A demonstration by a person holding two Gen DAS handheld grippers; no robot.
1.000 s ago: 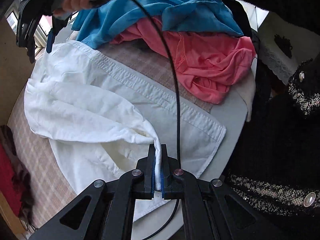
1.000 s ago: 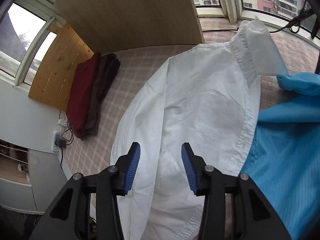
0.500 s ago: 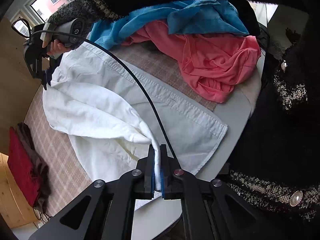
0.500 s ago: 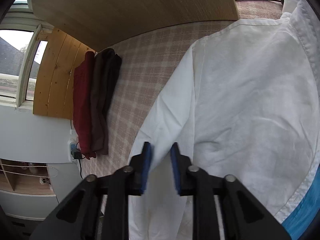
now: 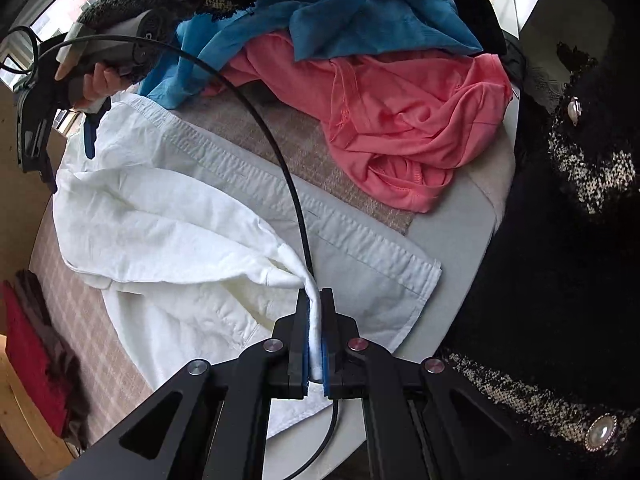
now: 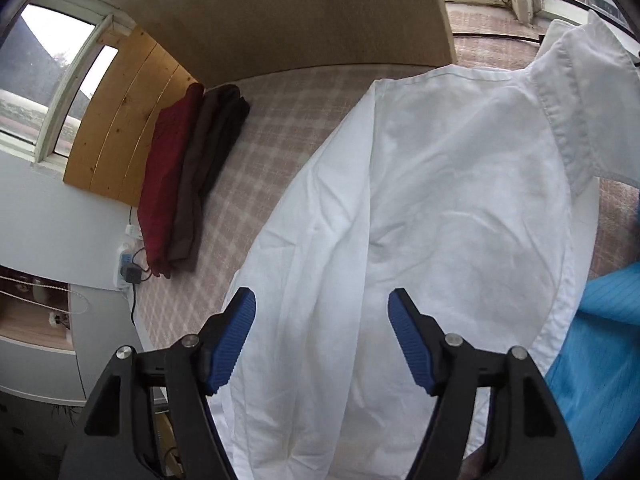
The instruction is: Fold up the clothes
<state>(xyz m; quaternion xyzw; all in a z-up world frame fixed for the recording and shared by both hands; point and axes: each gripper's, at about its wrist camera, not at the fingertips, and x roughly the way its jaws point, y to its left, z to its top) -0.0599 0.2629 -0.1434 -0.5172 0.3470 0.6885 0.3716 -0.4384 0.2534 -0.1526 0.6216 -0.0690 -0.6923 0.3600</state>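
Checked table (image 6: pixel 280 128) | folded pile (image 6: pixel 188 176) at left: done | white shirt (image 5: pixel 168 216) mid-frame, half folded | left gripper (image 5: pixel 315 340) pinches sleeve | right gripper (image 6: pixel 322 332) wide apart | pink top (image 5: pixel 400 120), blue top (image 5: pixel 360 20) upper right: left

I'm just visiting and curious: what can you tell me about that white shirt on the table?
The white shirt is woven, cotton-looking and creased, with a stitched button band and a collar. It lies spread on the checked tablecloth, partly folded over itself. The left gripper is shut on a bunched piece of it; the right gripper hangs open above it. A blue garment lies along one edge.
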